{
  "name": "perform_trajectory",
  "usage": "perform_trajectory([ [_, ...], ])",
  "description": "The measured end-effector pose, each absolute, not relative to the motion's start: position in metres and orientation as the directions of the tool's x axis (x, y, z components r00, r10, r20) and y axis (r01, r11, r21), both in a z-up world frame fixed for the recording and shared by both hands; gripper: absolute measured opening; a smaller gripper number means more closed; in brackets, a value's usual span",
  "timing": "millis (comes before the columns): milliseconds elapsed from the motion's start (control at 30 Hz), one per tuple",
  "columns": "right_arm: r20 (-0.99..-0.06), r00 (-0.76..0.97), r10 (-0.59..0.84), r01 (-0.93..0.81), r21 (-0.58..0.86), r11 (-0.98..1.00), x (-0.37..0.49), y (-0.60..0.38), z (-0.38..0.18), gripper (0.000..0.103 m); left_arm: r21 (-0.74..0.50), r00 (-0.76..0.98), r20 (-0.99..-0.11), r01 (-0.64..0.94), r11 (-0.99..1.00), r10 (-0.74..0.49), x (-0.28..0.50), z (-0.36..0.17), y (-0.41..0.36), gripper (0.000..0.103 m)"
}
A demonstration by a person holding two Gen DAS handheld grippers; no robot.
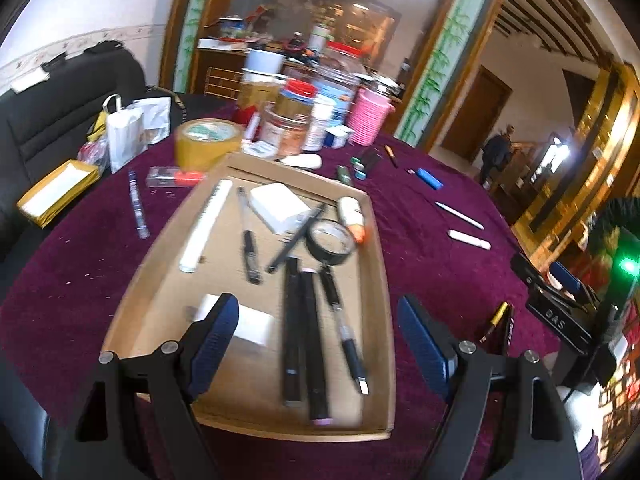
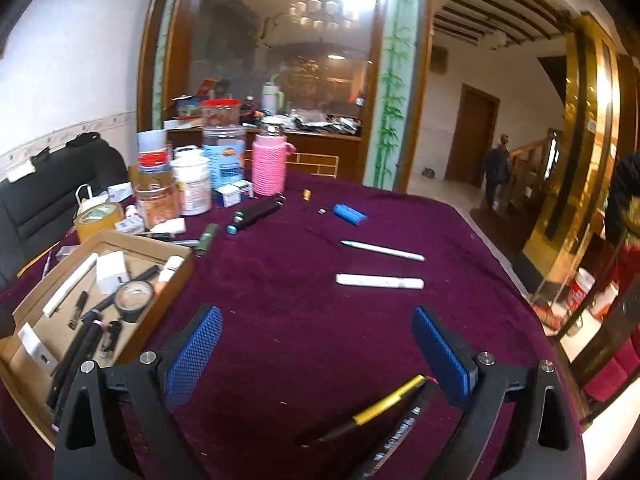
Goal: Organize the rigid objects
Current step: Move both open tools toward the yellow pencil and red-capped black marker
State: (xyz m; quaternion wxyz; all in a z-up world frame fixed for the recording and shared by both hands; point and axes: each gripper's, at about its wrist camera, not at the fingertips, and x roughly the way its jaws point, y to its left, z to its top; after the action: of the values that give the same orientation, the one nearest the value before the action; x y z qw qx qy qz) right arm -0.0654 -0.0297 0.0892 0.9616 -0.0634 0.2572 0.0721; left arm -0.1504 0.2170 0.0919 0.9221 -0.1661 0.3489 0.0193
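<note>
A shallow cardboard tray (image 1: 382,320) on the purple tablecloth holds pens, black sticks, a black tape roll (image 1: 331,242), a white box (image 1: 278,206) and a white tube. My left gripper (image 1: 318,332) is open and empty above the tray's near end. My right gripper (image 2: 318,350) is open and empty over bare cloth right of the tray (image 2: 176,276). A yellow-and-black pen (image 2: 376,410) and a black stick (image 2: 400,432) lie just below it. Two white pens (image 2: 380,281), a blue lighter (image 2: 350,213) and a black flashlight (image 2: 256,214) lie further out.
Jars, bottles and a pink-wrapped bottle (image 2: 270,166) crowd the table's far side, with a brown tape roll (image 1: 208,142) by the tray. A yellow envelope (image 1: 56,192) and white bags lie left. The right gripper body (image 1: 568,312) shows at the left wrist view's right edge.
</note>
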Motion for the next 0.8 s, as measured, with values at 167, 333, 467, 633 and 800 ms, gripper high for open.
perform_trajectory([
  [167, -0.531, 0.844, 0.080, -0.133, -0.063, 0.989, -0.062, -0.060, 0.080, 0.097, -0.263, 0.736, -0.667, -0.086, 0.961, -0.117, -0.141, 0.093, 0.181, 0.081],
  [333, -0.542, 0.838, 0.063, -0.102, -0.043, 0.994, -0.058, -0.083, 0.076, 0.097, -0.231, 0.718, -0.682, -0.033, 0.972, -0.138, -0.135, 0.092, 0.149, 0.081],
  [467, -0.551, 0.833, 0.056, -0.086, -0.029, 0.996, -0.053, -0.096, 0.072, 0.097, -0.207, 0.703, -0.696, 0.000, 0.978, -0.147, -0.130, 0.091, 0.129, 0.081],
  [633, -0.562, 0.826, 0.047, -0.067, -0.016, 0.998, -0.049, -0.109, 0.067, 0.097, -0.189, 0.689, -0.708, 0.030, 0.982, -0.157, -0.127, 0.089, 0.112, 0.081],
  [800, -0.571, 0.820, 0.028, -0.047, -0.018, 0.999, -0.044, -0.118, 0.064, 0.097, -0.181, 0.675, -0.719, 0.048, 0.982, -0.165, -0.125, 0.086, 0.103, 0.081],
])
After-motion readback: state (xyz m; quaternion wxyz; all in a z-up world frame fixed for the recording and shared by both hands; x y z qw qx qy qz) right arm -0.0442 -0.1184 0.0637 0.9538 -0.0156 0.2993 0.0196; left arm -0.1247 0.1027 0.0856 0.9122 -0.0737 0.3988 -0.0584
